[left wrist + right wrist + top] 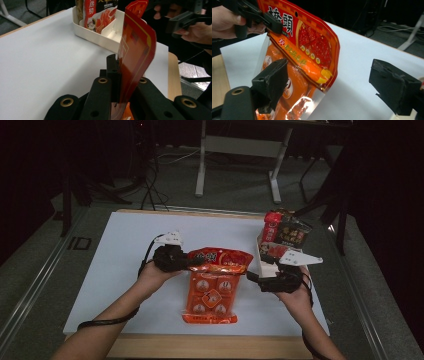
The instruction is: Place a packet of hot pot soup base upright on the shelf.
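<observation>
Left gripper [192,261]: clamped on the red sauce packet's [212,282] top edge.
Right gripper [254,279]: jaws wide, holding nothing, beside the packet.
Worktop [125,270]: white.

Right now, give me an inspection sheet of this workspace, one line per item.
Surface: white table top on a wooden base, mostly bare.
Job's things: red seasoning packet, its top edge lifted, lower part on the table.
Clutter: white divided bin at the far right holding other red packets.
Grippers: left gripper shut on the packet's top edge; right gripper open beside the packet, not touching it.
Cables: black cable trailing along the left forearm.
Surroundings: grey floor, desk legs beyond, dark room.
</observation>
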A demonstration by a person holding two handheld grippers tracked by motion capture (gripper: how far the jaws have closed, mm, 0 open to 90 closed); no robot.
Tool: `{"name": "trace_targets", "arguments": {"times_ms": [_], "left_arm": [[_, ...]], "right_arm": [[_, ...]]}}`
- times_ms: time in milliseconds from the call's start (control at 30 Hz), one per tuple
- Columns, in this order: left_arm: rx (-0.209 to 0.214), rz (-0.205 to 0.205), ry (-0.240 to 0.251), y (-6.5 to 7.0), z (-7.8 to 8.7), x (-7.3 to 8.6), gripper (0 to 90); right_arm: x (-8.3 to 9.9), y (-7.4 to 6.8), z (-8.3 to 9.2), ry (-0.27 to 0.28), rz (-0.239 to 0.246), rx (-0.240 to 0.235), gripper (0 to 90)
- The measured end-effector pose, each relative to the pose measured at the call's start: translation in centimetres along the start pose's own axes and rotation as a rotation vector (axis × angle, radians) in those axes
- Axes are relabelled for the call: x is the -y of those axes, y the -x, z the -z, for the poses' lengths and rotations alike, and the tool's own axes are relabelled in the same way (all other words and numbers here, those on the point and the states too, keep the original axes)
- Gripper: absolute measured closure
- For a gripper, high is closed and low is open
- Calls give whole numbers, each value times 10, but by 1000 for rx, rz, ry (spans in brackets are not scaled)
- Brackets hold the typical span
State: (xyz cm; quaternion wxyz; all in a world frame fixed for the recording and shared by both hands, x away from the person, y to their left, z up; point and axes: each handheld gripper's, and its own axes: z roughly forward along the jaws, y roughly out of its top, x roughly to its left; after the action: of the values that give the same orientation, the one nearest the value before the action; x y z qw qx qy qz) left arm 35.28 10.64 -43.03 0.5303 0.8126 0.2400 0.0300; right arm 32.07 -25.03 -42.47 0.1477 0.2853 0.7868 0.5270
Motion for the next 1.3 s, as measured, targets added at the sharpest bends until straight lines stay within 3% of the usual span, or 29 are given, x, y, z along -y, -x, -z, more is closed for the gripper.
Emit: {"name": "trace_targets", "arguments": {"times_ms": [267,367,467,533,733,933,1067,1300], "left_arm": [[27,-24,19,7,3,0,891],[29,-37,25,12,4,-1,892],[32,-45,27,16,5,-2,891],[35,-53,28,19,5,-2,891],[48,-59,38,24,5,-4,890],[52,-56,40,26,4,-4,890],[47,-59,37,28,3,-4,889],[63,-64,34,32,9,-9,890]], "right_arm": [[-2,2,-20,-29,5,-59,174],[-3,3,-29,-42,-7,-100,239],[-3,1,-34,-49,9,-134,320],[-3,-2,-36,-65,40,-146,451],[-1,-9,-42,-106,90,-204,600],[0,-9,-41,-119,70,-266,818],[-2,-13,-41,-138,84,-262,895],[-8,-18,-33,-157,70,-276,900]]}}
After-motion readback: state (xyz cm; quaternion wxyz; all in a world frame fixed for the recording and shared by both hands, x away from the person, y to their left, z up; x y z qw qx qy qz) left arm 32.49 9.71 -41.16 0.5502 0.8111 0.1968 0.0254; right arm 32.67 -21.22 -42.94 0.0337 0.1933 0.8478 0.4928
